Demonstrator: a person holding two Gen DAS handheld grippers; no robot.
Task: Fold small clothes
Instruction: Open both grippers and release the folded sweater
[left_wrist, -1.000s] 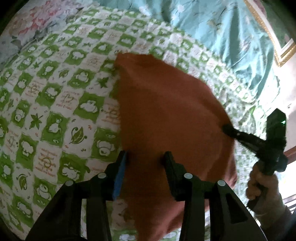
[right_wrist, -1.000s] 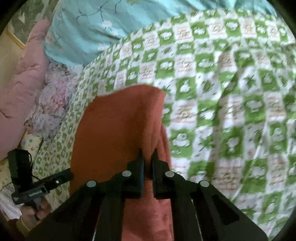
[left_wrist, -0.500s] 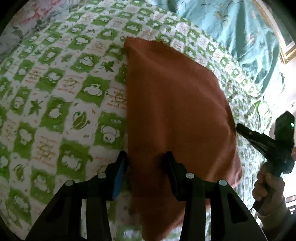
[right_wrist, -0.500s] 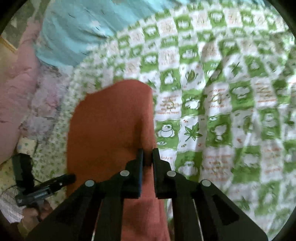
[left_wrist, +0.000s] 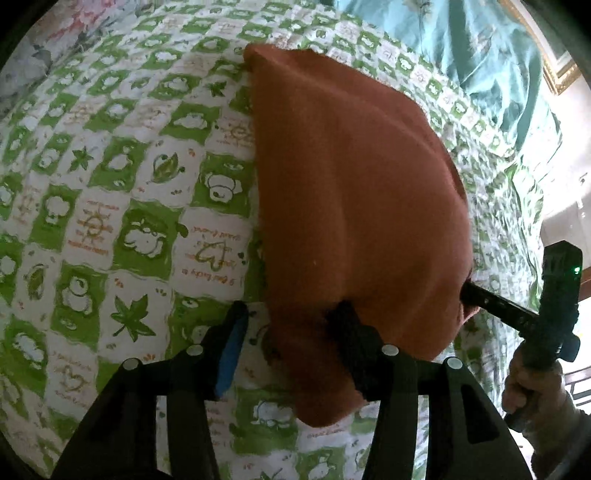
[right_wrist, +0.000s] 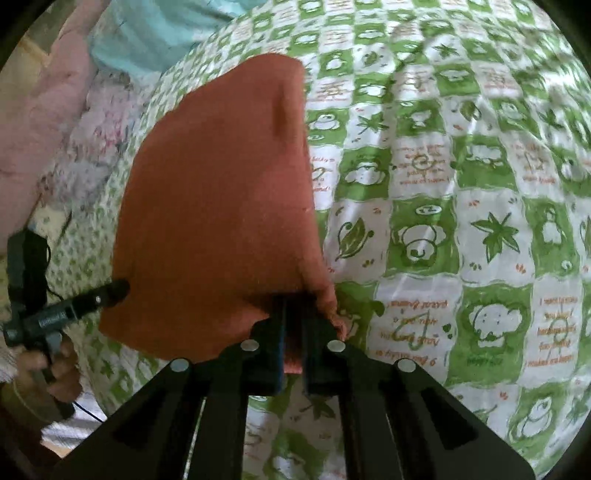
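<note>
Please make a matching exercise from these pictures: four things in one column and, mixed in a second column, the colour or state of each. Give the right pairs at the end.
Things:
1. orange cloth
2. bedsheet
3. right gripper
4. left gripper

States:
A. green and white squares
B. jaws opening, cloth edge between them
C. plain orange, lying on the bed
D. jaws shut on a cloth edge

Pairs: 1-C, 2-A, 3-D, 4-B

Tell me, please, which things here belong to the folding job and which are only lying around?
Belong to the job:
- orange cloth
- right gripper, shut on a corner of the cloth
- left gripper, jaws opening, cloth edge between them

Only lying around:
- green checked bedsheet, the surface under the cloth
- turquoise blanket
- pink quilt
</note>
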